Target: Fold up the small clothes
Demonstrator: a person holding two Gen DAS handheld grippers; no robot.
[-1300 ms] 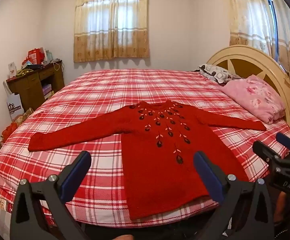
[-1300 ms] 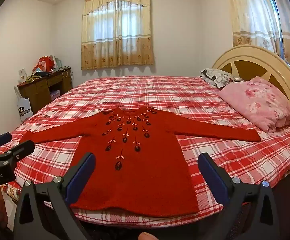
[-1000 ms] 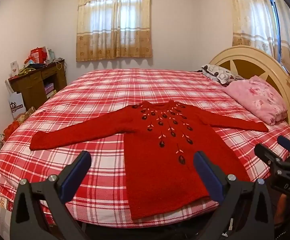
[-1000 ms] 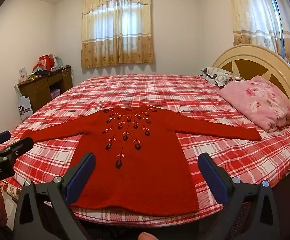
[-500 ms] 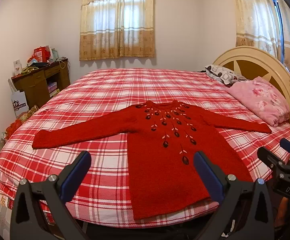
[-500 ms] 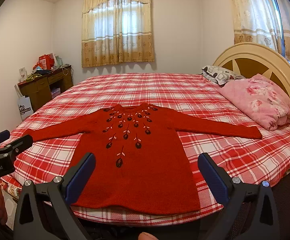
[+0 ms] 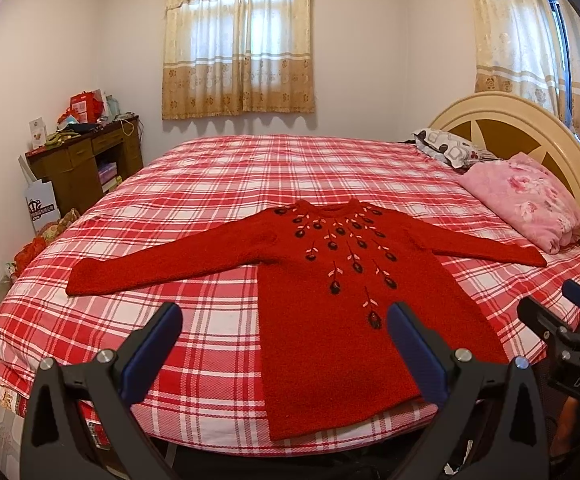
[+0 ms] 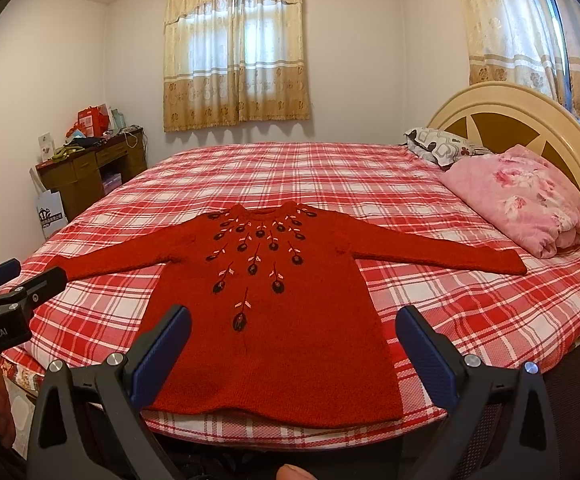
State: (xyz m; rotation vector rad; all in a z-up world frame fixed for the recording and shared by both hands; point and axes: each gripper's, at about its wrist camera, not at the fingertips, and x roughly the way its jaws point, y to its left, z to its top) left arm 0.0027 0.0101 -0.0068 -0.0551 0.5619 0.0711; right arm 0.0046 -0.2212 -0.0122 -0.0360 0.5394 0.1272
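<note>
Red knitted sweater (image 8: 273, 320) spread flat, sleeves out, on the checked bed (image 8: 370, 176). Soft, floppy, probably light; best pinched at cuff or hem corner. Left gripper (image 7: 281, 344) and right gripper (image 8: 290, 344): fingers wide apart, empty.

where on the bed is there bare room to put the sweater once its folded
The bed is bare from the sweater collar back to the far edge, and on both near corners under each sleeve. The headboard side is crowded by the pink quilt and pillow.
</note>
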